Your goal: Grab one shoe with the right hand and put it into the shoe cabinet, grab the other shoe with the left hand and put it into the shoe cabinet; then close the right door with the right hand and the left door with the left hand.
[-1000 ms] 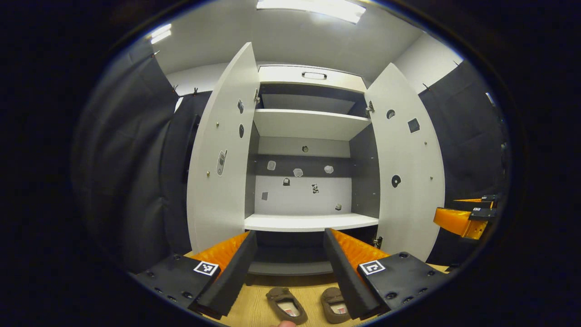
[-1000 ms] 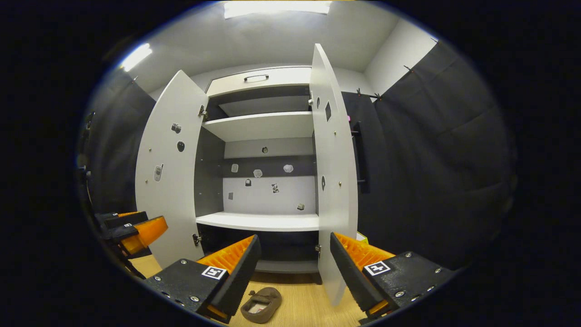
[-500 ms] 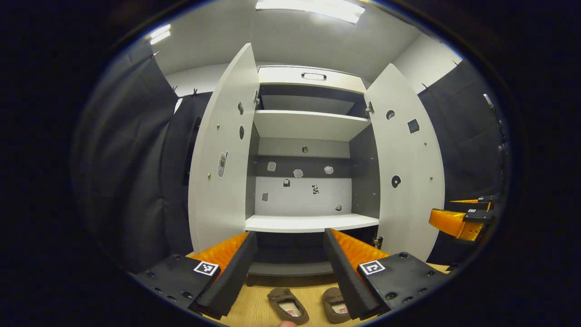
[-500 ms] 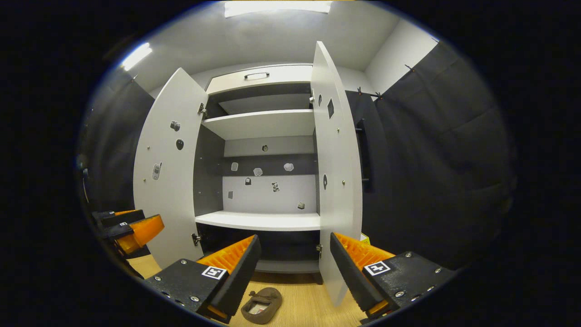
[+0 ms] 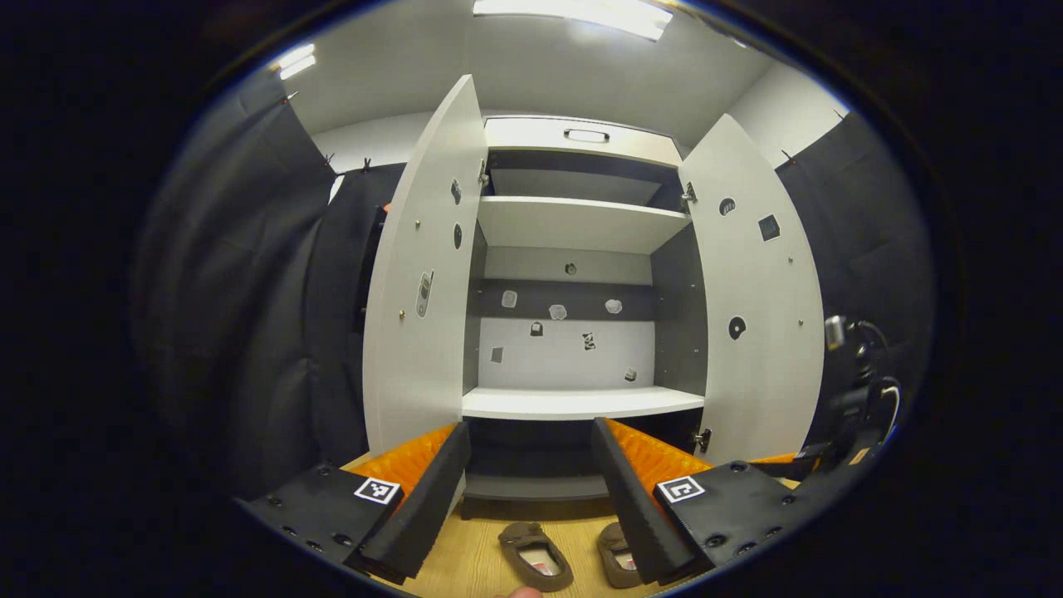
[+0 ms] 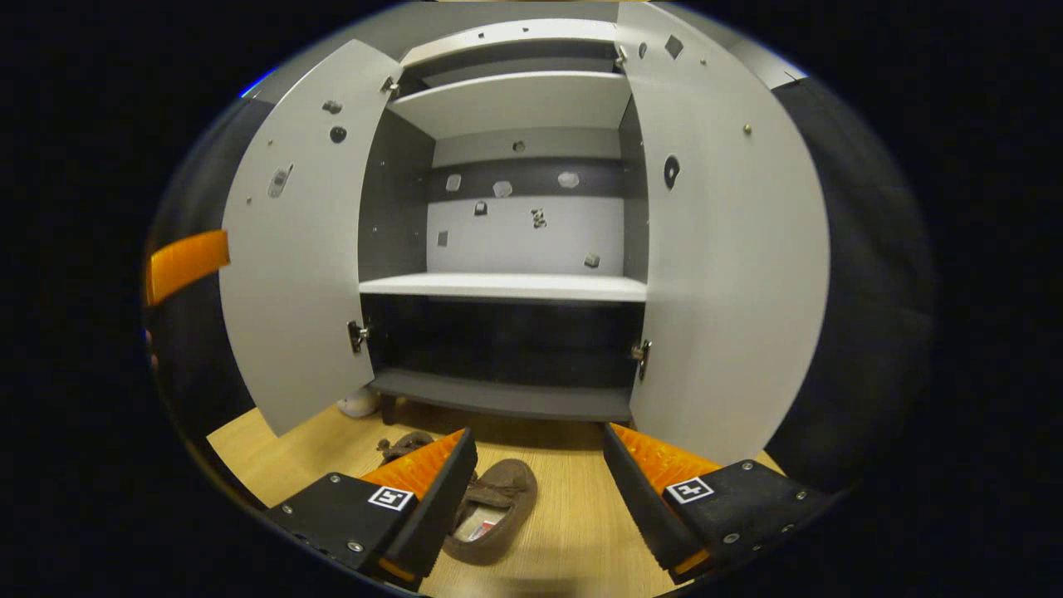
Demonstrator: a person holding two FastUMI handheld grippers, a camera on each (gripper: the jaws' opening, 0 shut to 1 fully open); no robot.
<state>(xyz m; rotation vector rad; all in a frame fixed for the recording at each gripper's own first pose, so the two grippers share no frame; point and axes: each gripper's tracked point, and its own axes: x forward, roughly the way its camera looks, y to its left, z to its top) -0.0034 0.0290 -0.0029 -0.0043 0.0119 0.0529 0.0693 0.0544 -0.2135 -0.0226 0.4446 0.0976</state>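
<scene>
Step one was in hand: the right claw hung wide open above the wooden floor, fingers spread with nothing between them, pitched down toward the shoes. Just ahead of it and a little to its left lay one brown shoe, its heel end partly hidden behind the claw's left finger; the second shoe sat farther off to the left, mostly behind that same finger, so its exact lie was hard to make out. Beyond both stood the shoe cabinet, its left door and right door swung open, the dark bottom compartment straight ahead of the claw and apparently free of anything.

The left claw was likewise open and empty, held level and facing the cabinet. Below it, between and under its fingertips, both shoes showed on the floor: one between the fingers, the other half tucked beneath the right finger.

Neither shoe had been gripped, so the task looked barely begun. The next move, by my reading, called for the right claw to shift slightly left and drop until its fingers straddled the nearer shoe across its width, then close on it firmly before lifting toward the cabinet. The soft upper might fold under a pinch, so a bite low on the sides seemed wiser.
</scene>
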